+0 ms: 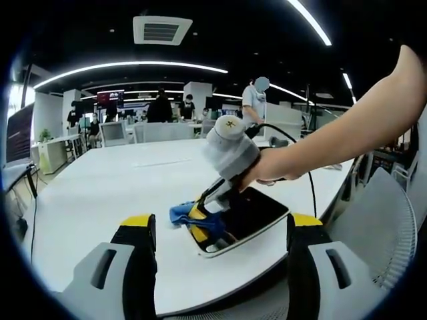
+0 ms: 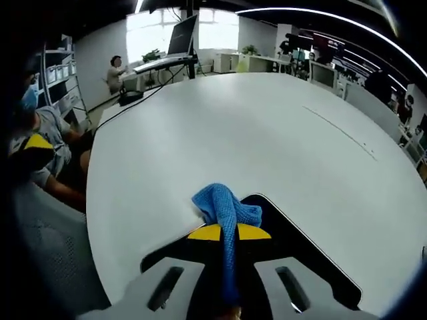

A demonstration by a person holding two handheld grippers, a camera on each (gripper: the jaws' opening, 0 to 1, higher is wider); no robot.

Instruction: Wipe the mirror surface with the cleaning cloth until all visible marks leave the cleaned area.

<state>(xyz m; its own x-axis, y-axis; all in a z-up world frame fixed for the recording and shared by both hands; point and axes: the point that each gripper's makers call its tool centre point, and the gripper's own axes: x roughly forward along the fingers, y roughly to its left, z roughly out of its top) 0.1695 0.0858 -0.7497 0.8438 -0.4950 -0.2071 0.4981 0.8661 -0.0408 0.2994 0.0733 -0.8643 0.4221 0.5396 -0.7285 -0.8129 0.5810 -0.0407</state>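
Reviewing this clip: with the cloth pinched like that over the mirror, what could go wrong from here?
The mirror lies near the table's edge, unheld, so wiping may push it off. The right gripper pinches the blue cloth into a narrow strip, so coverage looks small and the jaws could scrape the glass.

The blue, nubbly microfibre cleaning cloth (image 2: 227, 212) is showing a soft, rough weave, bunching on the dark rectangular mirror (image 1: 250, 212). The mirror's surface is looking glossy and smooth, with a thin pale rim, and it is lying on the broad white table (image 2: 267, 133), whose top is appearing smooth with a dull satin sheen. The right gripper (image 1: 205, 223), over the mirror, is wearing matt grey plastic with yellow tips. The left gripper (image 1: 220, 230) is showing the same matt plastic.
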